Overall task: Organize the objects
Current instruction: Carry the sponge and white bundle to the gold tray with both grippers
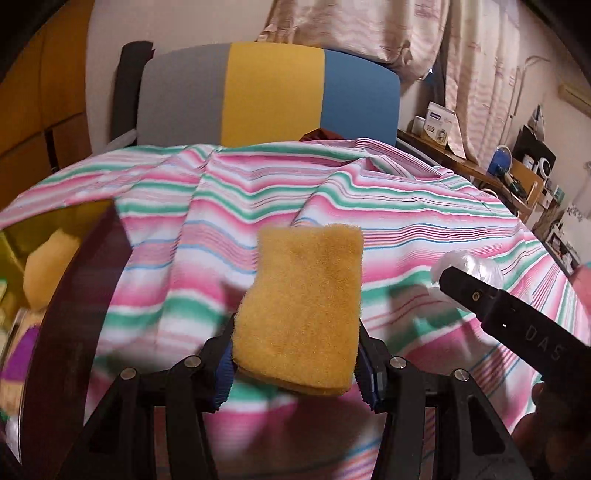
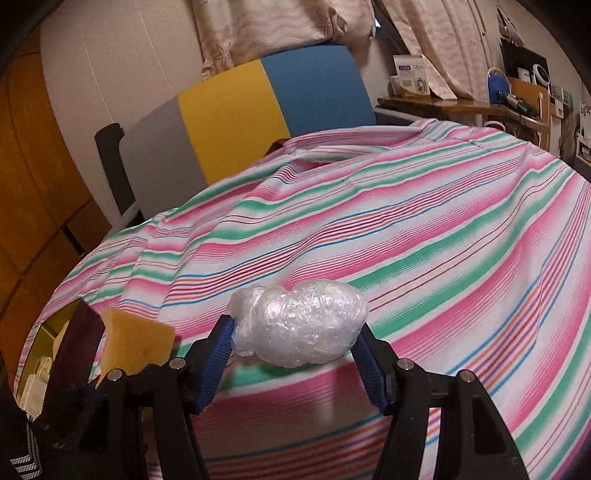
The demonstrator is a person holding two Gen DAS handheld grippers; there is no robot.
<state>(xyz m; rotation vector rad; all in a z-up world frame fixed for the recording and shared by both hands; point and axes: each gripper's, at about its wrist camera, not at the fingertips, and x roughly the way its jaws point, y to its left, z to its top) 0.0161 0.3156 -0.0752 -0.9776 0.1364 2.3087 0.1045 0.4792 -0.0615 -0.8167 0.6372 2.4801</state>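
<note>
Left gripper [image 1: 295,354] fingers clamp a yellow sponge [image 1: 301,306]. Right gripper [image 2: 295,343] fingers pinch a crumpled plastic wrap ball [image 2: 301,325] above the striped cloth [image 2: 424,240]; only left wrist view shows the bin's [image 1: 14,258] contents.

i saw a striped cloth [image 2: 406,229] spread across the surface, a grey, yellow and blue chair back [image 1: 266,92] behind it, curtains [image 2: 280,26] above, and a cluttered wooden shelf [image 2: 443,101] to the right.
</note>
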